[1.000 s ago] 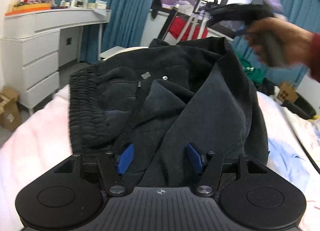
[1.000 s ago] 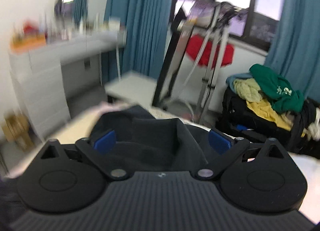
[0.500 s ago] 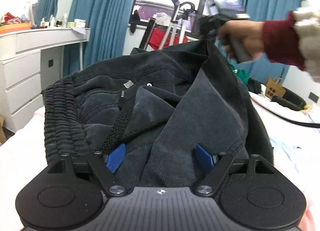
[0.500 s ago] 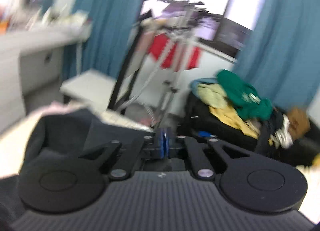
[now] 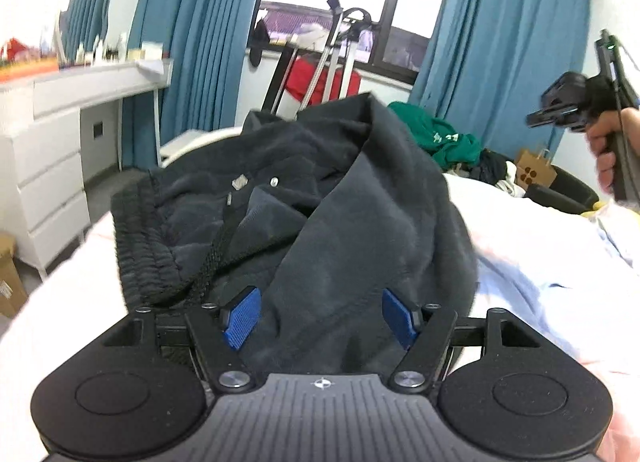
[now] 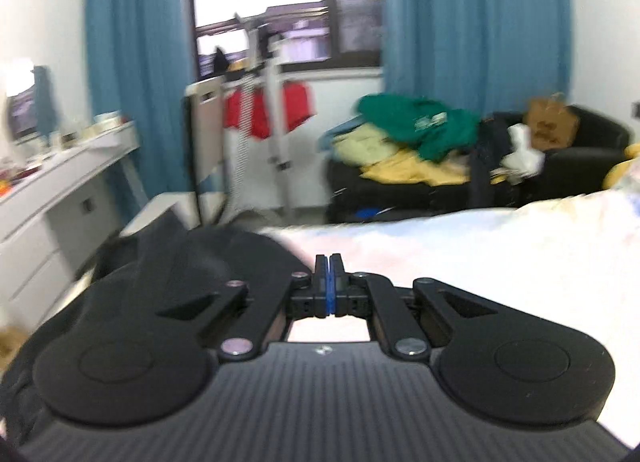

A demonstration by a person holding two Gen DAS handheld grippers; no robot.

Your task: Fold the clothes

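Black sweatpants (image 5: 320, 202) with an elastic waistband and drawstring lie bunched on the bed, a fold of cloth standing up at the far end. My left gripper (image 5: 320, 316) is open, its blue pads either side of the near edge of the cloth, which lies between them. My right gripper (image 6: 328, 290) is shut and empty, held up in the air to the right of the pants; it also shows in the left wrist view (image 5: 576, 114). The pants show at the left of the right wrist view (image 6: 192, 262).
The bed has a white and pink sheet (image 5: 540, 254). A white dresser (image 5: 48, 150) stands at the left. A pile of green and yellow clothes (image 6: 420, 142) lies on a black sofa beyond the bed. A drying rack (image 6: 268, 122) stands by the window.
My right gripper shut, let go of the far fold of the pants and swung away to the right. The raised fold has dropped lower. My left gripper stays open at the near edge.
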